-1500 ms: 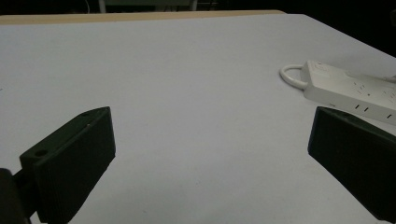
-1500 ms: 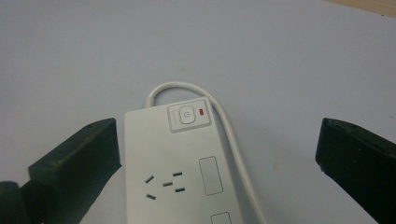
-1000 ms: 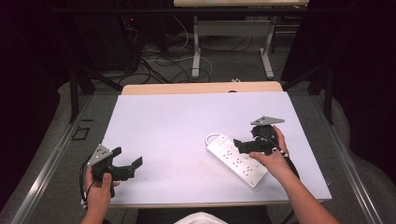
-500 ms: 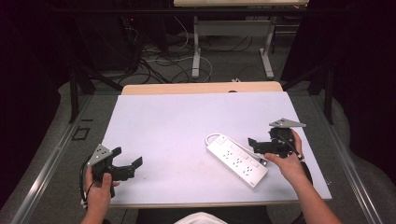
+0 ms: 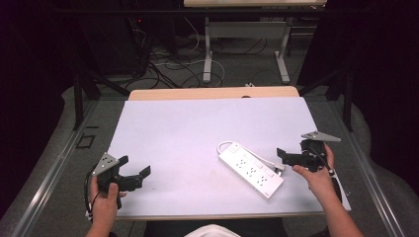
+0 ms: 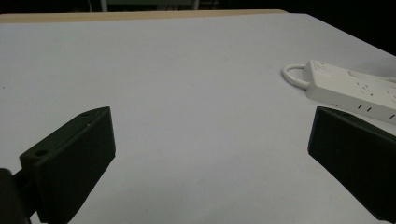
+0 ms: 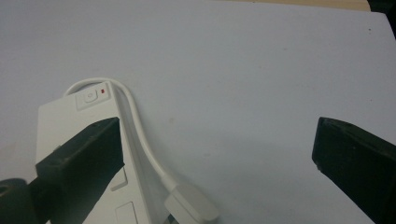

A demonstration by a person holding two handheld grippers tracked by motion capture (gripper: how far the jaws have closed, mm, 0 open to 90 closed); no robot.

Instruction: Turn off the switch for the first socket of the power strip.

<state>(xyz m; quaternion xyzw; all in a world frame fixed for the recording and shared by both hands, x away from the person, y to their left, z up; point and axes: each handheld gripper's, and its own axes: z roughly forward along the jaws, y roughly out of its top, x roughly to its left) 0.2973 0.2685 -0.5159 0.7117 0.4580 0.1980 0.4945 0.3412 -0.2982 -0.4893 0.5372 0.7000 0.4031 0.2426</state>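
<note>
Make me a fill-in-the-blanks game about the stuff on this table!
1. The power strip on the table is coloured ____.
2. The gripper nearer the power strip is the ____ gripper.
3. The jaws of the left gripper stand ____, with nothing between them.
4. Next to the strip's switch sits a small ____ light.

Missing words: white; right; open; red

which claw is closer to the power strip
The right claw. It sits just beside the white power strip, near its plug, jaws open. The left claw is at the table's opposite near corner, also open.
</note>
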